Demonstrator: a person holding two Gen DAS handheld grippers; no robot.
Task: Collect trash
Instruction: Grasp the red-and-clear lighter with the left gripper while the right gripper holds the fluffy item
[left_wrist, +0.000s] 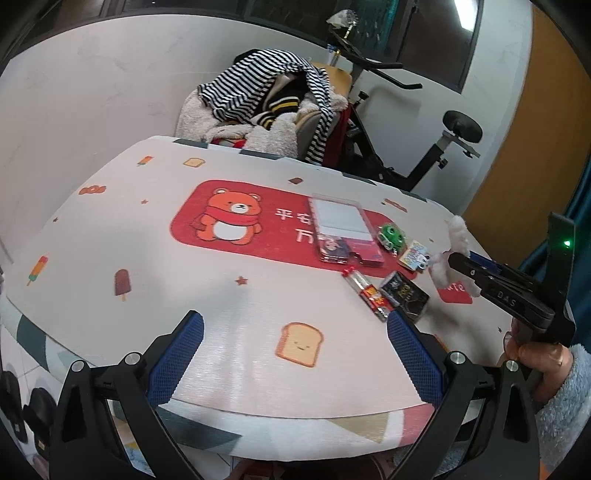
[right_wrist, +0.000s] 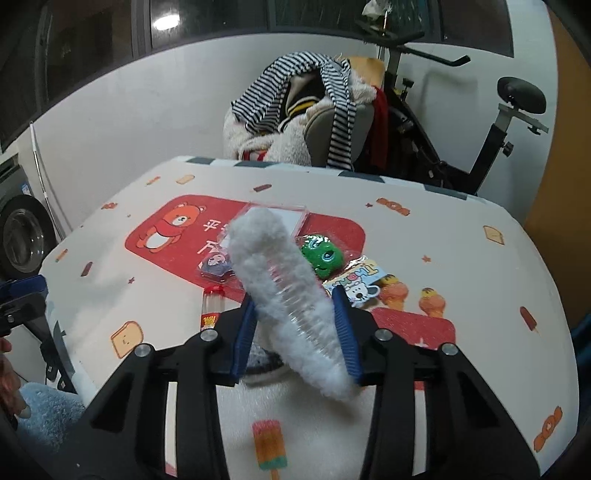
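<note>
Blue-padded right gripper (right_wrist: 295, 325) pinches a fluffy white clip (right_wrist: 284, 291), seemingly light and squashy, mid-length, while the left gripper (left_wrist: 295, 350) gapes wide.

A fluffy white hair clip (right_wrist: 291, 299) with a clear ribbed plastic spine is sitting clamped between the blue pads of the right gripper (right_wrist: 295, 325), tilting up and to the left above the table. On the cloth beyond it, a clear plastic box (left_wrist: 341, 230) with a white card inside, a green frog toy (left_wrist: 390, 234), a cartoon sticker packet (left_wrist: 415, 255), a small black packet (left_wrist: 404, 293) and a red-capped clear tube (left_wrist: 364, 288) are lying close together, the box resting on the red bear print
</note>
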